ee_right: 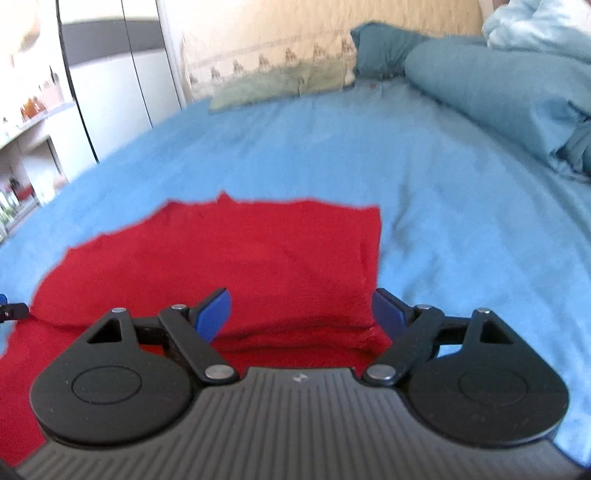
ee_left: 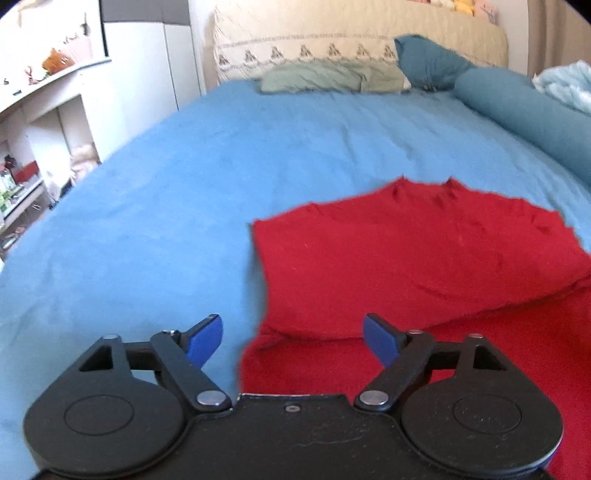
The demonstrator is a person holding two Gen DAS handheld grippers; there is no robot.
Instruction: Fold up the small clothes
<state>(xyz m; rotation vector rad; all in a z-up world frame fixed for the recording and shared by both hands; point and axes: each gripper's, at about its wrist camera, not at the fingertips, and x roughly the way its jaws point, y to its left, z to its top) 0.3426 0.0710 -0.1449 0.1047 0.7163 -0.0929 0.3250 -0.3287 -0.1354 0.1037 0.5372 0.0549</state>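
Observation:
A small red garment [ee_left: 424, 254] lies on the blue bedsheet [ee_left: 184, 206], with its far part folded over onto the near part. My left gripper [ee_left: 293, 341] is open and empty, hovering over the garment's left near edge. In the right wrist view the same red garment [ee_right: 240, 258] fills the lower left. My right gripper [ee_right: 301, 314] is open and empty, hovering over the garment's right near edge. The left gripper's tip shows at the far left edge of the right wrist view [ee_right: 11, 310].
A green pillow [ee_left: 328, 75], a teal pillow [ee_left: 424, 59] and a teal bolster [ee_left: 528, 114] lie at the bed's head and right side. A beige headboard cover [ee_left: 332, 33] stands behind. White shelves and wardrobe [ee_left: 55, 110] stand left of the bed.

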